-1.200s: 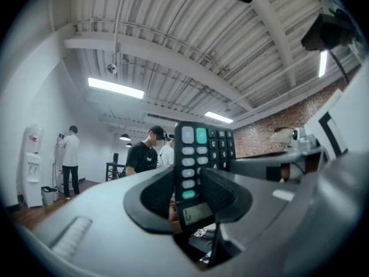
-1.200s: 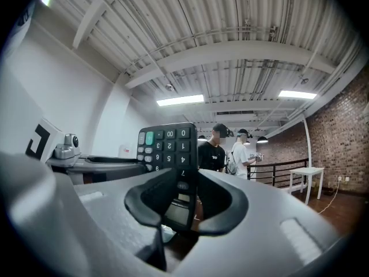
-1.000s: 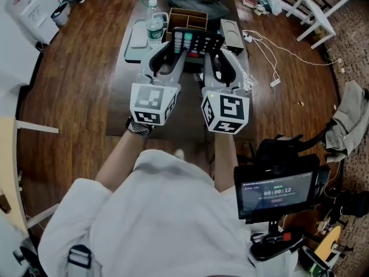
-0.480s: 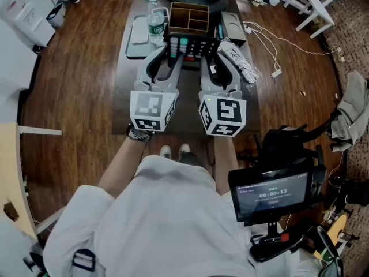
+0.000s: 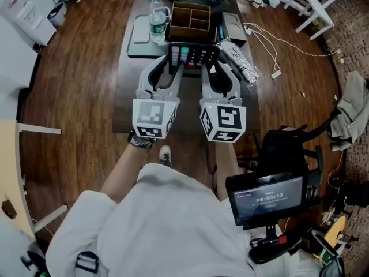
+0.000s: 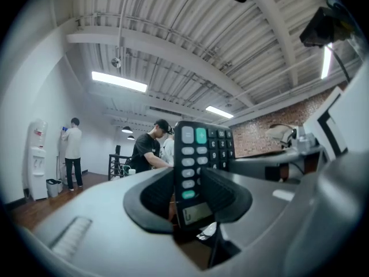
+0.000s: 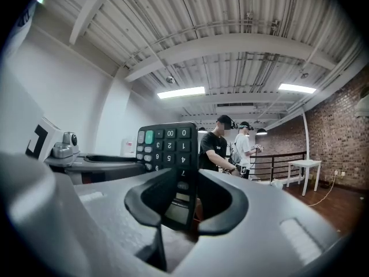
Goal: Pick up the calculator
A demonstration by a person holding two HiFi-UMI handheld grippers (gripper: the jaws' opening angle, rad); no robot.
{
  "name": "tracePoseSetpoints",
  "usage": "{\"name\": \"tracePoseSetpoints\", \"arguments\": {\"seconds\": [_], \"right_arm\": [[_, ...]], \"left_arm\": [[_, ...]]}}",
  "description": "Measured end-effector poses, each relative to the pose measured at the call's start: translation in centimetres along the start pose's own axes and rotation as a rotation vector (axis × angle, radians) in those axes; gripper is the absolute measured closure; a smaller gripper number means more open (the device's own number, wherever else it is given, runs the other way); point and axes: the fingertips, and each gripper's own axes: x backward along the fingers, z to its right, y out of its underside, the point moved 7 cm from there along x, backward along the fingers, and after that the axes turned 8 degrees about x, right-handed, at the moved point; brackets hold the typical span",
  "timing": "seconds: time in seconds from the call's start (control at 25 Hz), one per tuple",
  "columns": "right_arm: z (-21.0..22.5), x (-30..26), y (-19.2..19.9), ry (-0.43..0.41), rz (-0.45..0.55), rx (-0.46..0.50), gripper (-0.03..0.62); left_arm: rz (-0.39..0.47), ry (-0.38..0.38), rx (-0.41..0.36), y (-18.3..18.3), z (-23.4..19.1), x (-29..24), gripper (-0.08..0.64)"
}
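- Two grippers, one prize: a person stands at the near end of a long table (image 5: 188, 97) with the calculator (image 5: 193, 55) clamped between both tools.
- The left gripper (image 5: 171, 62) has its jaws partly closed on the calculator's left end, pads pressing on it near the display.
- The right gripper (image 5: 214, 63) does the same at the other end, jaws about half shut around the casing.
- The calculator hangs over the middle of the table, keys up and just short of a wooden box (image 5: 192, 17). A bottle (image 5: 157, 22) stands near the table's left edge.
- The grasp looks made, so the lift appears to be the step in hand. How far the calculator sits above the tabletop cannot be told.
- The next move likely calls for both hands to travel together at an even squeeze. That would keep the calculator from twisting out of either grip or knocking the box.
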Motion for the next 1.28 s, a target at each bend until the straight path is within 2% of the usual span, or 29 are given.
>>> {"name": "tracePoseSetpoints", "arguments": {"seconds": [0.52, 0.8, 1.28], "right_arm": [[-0.5, 12.0, -1.4, 0.024, 0.048, -0.015, 0.482], [-1.0, 18.1, -1.6, 0.034, 0.079, -0.002, 0.482], [-2.6, 25.5, -1.2, 0.012, 0.113, -0.005, 0.482]], "left_arm": [[0.045, 0.030, -0.065, -0.5, 8.4, 8.1, 0.408], [0.071, 0.027, -0.075, -0.2, 12.5, 12.6, 0.408], [0.095, 0.016, -0.099, 0.6, 17.0, 19.0, 0.408]]}}
